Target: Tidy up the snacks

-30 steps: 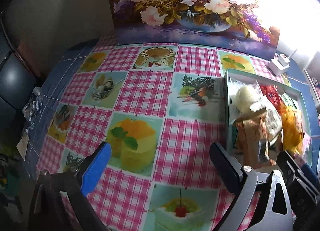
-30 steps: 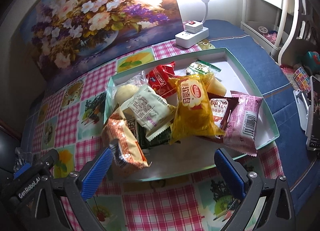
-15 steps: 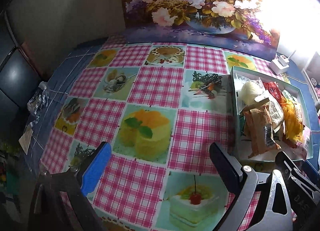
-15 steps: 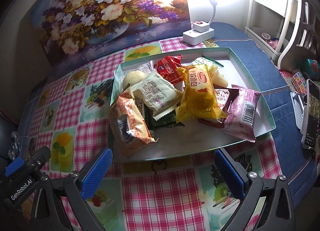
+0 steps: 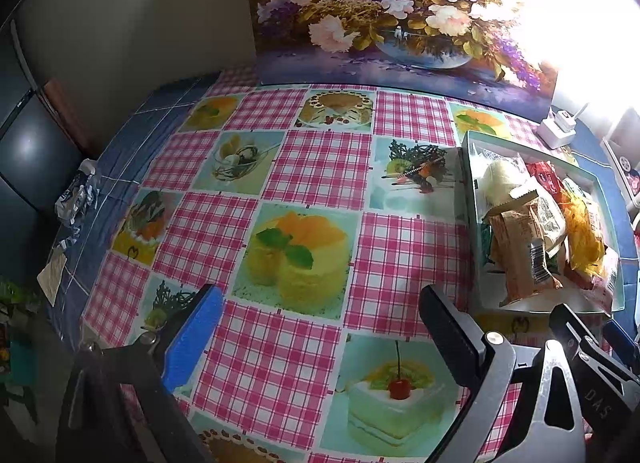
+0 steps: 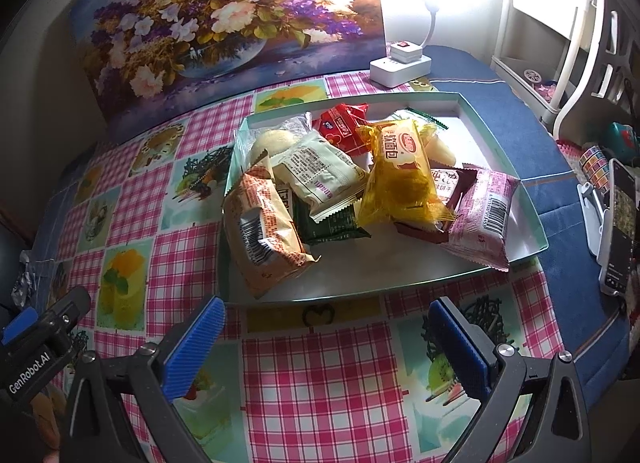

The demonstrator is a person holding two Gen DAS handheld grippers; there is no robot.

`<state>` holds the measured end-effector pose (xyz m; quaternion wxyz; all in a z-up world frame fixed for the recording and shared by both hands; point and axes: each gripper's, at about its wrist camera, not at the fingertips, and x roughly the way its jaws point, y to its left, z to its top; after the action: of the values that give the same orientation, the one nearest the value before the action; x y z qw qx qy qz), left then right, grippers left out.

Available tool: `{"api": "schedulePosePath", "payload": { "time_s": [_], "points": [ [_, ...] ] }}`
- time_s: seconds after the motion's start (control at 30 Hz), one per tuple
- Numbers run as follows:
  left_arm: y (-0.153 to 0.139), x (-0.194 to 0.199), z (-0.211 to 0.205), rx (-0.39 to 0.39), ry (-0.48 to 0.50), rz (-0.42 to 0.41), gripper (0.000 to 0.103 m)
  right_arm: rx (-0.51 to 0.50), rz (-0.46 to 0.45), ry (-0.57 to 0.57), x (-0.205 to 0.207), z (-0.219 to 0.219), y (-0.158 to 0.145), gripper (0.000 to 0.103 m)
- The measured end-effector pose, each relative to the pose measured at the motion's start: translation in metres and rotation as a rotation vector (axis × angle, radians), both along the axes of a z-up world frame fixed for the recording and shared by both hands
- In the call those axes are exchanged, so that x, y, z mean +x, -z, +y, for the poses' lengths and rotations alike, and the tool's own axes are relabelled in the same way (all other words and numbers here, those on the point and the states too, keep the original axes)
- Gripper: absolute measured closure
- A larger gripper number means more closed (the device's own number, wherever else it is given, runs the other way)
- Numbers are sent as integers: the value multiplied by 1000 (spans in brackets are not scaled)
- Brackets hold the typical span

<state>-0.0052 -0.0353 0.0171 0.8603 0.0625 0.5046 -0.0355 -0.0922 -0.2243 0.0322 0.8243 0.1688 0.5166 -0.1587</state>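
A shallow pale-green tray [image 6: 400,287] holds several snack packs: an orange pack [image 6: 260,235] at its left, a white pack [image 6: 320,171], a yellow pack [image 6: 400,179], a red pack [image 6: 344,127] and a pink pack [image 6: 484,219] hanging over the right rim. My right gripper [image 6: 326,339] is open and empty, just in front of the tray's near rim. My left gripper [image 5: 320,335] is open and empty over the checked tablecloth, left of the tray [image 5: 468,199]. The orange pack [image 5: 520,259] shows at the right of the left wrist view.
A flower painting [image 6: 224,23] leans against the wall behind the table. A white power strip [image 6: 400,67] sits behind the tray. A phone on a stand [image 6: 616,223] is at the right table edge. Crumpled foil [image 5: 76,195] lies at the left edge.
Both grippers have pulled back and risen from the tray, which now looks smaller and farther off. The snacks have not moved. Both grippers stay open.
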Motion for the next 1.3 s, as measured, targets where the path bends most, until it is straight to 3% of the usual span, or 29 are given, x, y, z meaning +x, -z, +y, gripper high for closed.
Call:
{"api": "schedulePosePath", "payload": {
  "time_s": [1.3],
  "points": [
    [1, 6, -2, 35, 24, 8, 4, -1, 32, -17, 6, -1, 12, 0]
  ]
}}
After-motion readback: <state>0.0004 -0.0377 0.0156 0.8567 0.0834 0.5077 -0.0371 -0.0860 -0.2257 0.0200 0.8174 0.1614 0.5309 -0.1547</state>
